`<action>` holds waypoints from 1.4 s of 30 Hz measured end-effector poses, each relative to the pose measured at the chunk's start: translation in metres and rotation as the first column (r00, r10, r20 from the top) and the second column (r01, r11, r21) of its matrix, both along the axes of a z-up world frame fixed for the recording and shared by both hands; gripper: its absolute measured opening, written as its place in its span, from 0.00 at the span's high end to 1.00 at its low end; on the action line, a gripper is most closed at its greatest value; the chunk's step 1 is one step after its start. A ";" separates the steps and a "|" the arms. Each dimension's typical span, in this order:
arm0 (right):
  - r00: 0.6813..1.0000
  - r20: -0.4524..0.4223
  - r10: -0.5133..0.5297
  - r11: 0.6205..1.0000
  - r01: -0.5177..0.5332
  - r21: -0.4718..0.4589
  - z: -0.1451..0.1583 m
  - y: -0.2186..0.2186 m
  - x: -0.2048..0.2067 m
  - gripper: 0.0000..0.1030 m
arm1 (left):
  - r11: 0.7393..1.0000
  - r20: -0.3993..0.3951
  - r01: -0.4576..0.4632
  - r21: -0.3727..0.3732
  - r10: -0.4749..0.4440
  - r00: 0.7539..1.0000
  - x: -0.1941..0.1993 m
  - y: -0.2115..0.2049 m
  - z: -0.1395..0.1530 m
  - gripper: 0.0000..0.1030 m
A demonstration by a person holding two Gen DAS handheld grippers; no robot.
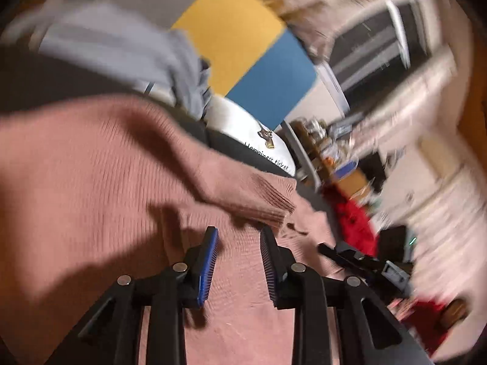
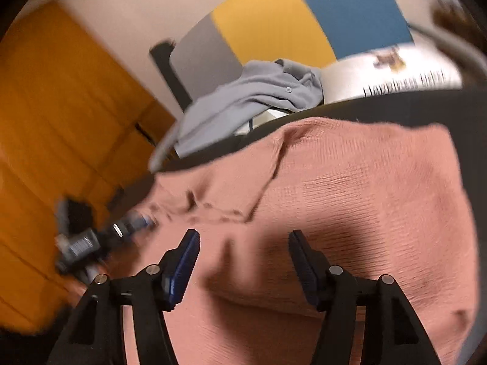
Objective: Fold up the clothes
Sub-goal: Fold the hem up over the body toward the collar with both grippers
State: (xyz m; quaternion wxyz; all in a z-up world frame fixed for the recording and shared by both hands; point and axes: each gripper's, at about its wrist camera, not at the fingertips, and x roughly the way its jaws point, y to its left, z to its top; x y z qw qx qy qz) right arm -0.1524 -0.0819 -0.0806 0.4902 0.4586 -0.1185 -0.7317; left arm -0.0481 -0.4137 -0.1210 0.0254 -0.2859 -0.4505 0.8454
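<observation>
I see the pink sweater point(image 1: 91, 182) spread over a dark surface, filling the lower part of both wrist views. My left gripper point(image 1: 239, 261) hangs just above the knit with its fingers point(image 1: 210, 261) spread and nothing between them; a sleeve with a ribbed cuff point(image 1: 268, 200) lies folded across the body of the sweater just ahead of it. My right gripper point(image 2: 243, 261) is likewise over the sweater point(image 2: 350, 197), its fingers point(image 2: 182, 267) spread wide and empty, their shadow falling on the fabric below. In the left view I catch the right gripper point(image 1: 359, 258) low at the sweater's edge, and in the right view the left gripper point(image 2: 100, 237) shows blurred at the sweater's other edge. Beyond the sweater a grey shirt point(image 2: 249, 97) lies crumpled, beside a white pillow point(image 2: 389, 76) with black lettering. Behind them stands a panel in grey, yellow and blue point(image 2: 304, 21). An orange door point(image 2: 61, 121) fills the left of the right view. Both views are smeared by motion blur, so the cluttered room point(image 1: 350, 158) past the sweater is hard for me to read.
</observation>
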 end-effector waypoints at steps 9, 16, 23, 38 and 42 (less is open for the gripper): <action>0.951 0.296 -0.089 0.983 0.132 -0.129 -0.034 -0.024 -0.031 0.56 | 0.981 -0.009 -0.044 0.187 0.047 0.999 -0.026 0.003 -0.012 0.68; 0.945 0.317 -0.082 0.987 0.122 -0.108 -0.039 -0.038 -0.033 0.62 | 0.978 0.072 -0.055 0.200 0.042 0.997 -0.050 0.002 -0.018 0.65; 0.959 0.247 -0.138 0.990 0.144 -0.006 -0.042 -0.042 -0.030 0.94 | 0.909 0.061 -0.169 0.381 0.158 0.986 -0.032 -0.009 -0.034 0.65; 0.986 0.148 -0.078 0.995 0.086 -0.050 -0.012 -0.022 0.002 0.94 | 0.990 0.186 -0.120 0.068 0.106 0.977 -0.027 0.000 -0.010 0.95; 0.975 0.209 -0.075 0.996 0.081 -0.021 -0.044 -0.017 0.004 0.94 | 0.992 0.171 -0.126 -0.014 0.126 0.977 -0.021 0.002 -0.004 0.93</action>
